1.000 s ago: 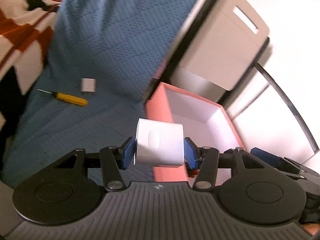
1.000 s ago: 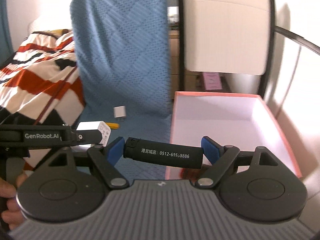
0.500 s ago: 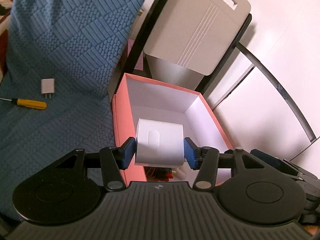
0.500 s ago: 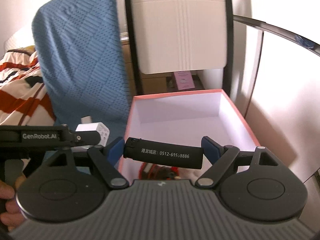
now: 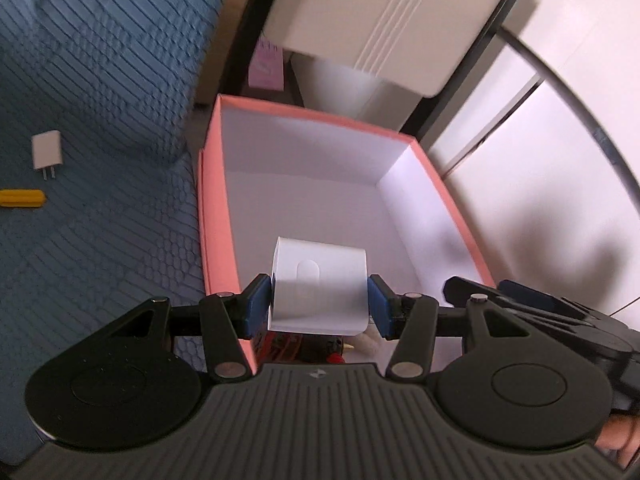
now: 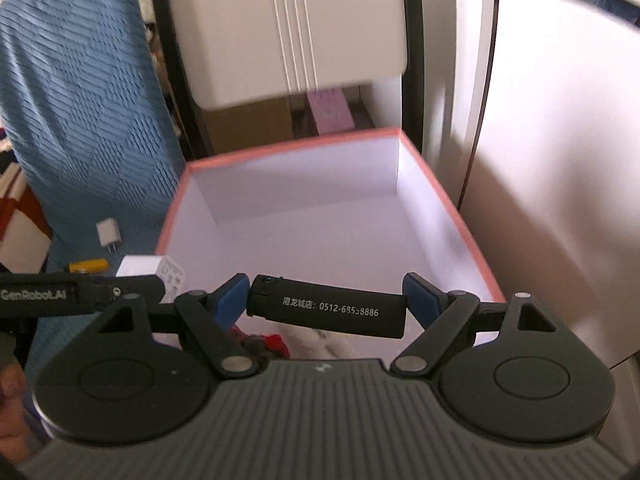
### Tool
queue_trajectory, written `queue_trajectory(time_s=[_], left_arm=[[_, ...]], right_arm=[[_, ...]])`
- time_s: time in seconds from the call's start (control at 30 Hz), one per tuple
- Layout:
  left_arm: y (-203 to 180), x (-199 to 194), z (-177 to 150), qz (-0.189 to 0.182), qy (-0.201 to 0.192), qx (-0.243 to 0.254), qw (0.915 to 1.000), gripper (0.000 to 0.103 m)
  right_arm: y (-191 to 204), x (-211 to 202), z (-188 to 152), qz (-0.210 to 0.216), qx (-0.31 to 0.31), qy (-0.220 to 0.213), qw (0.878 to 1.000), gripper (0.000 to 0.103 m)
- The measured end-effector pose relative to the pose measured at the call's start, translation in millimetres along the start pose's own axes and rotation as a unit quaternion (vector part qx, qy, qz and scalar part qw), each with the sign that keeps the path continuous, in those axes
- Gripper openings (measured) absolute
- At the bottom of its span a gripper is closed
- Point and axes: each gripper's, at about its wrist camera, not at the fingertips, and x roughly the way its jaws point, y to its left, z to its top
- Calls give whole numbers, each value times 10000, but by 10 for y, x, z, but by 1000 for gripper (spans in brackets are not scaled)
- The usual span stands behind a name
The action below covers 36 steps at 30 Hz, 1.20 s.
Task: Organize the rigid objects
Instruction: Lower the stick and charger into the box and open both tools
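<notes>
Reading "0512-685?8886", black lighter [image 6: 326, 312] spans right tongs [image 6: 326, 304].

Blue quilted cover [image 5: 100, 240] is the supporting surface w/ white plug adapter [image 5: 47, 152] lying flat, prongs toward camera, yellow tool handle [image 5: 22, 199] just beside it at frame's left edge, & pink box [image 5: 210, 216], white inside, along cover's right side, open-topped.

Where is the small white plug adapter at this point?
The white plug adapter lies at the far left of the left wrist view on the blue quilted cover, just above the yellow-handled tool and left of the pink box.
</notes>
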Motion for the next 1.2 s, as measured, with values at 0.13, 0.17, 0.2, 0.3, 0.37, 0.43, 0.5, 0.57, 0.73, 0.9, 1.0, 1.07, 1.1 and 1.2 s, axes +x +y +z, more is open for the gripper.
queue_trajectory(time_s=[0.13, 0.17, 0.2, 0.3, 0.37, 0.43, 0.5, 0.57, 0.73, 0.9, 1.0, 1.07, 1.1, 1.2], left_arm=[[-51, 200, 32, 80, 223, 133, 9996, 59], [-63, 237, 40, 102, 256, 169, 9995, 59], [-65, 262, 48, 112, 276, 188, 9994, 59], [-40, 314, 76, 130, 308, 118, 9994, 59], [-17, 333, 111, 154, 330, 64, 9993, 71], [3, 326, 132, 262, 283, 40, 9992, 84], [19, 286, 139, 210, 202, 57, 9996, 84], [24, 234, 133, 198, 133, 74, 9997, 84], [24, 25, 88, 192, -147, 76, 9997, 84], [-18, -253, 14, 231, -530, 227, 9981, 84], [-17, -408, -12, 266, -712, 342, 9965, 84], [-11, -516, -31, 313, -846, 385, 9952, 84], [-6, -567, -41, 305, -902, 384, 9947, 84], [18, -735, -89, 293, -1085, 356, 9930, 84]], right_arm=[[-126, 242, -20, -26, 114, 426, 9990, 86], [-159, 289, -21, -29, 161, 498, 9986, 86], [-179, 323, -25, -29, 191, 554, 9983, 86], [-209, 388, -23, 29, 174, 661, 9977, 86], [-217, 412, -25, 25, 143, 700, 9974, 86], [-237, 443, -28, 63, 205, 759, 9969, 91], [-247, 446, -32, 108, 302, 760, 9966, 103], [-249, 418, -23, 110, 318, 699, 9970, 103], [-178, 314, -9, 118, 173, 552, 9983, 103], [-56, 89, 13, 240, 30, 233, 9994, 103], [-5, -61, 41, 282, 37, 12, 9996, 103], [48, -134, 54, 317, -19, -64, 9995, 103], [90, -185, 54, 328, -84, -131, 9993, 103], [219, -318, 38, 433, -253, -304, 9983, 103]])
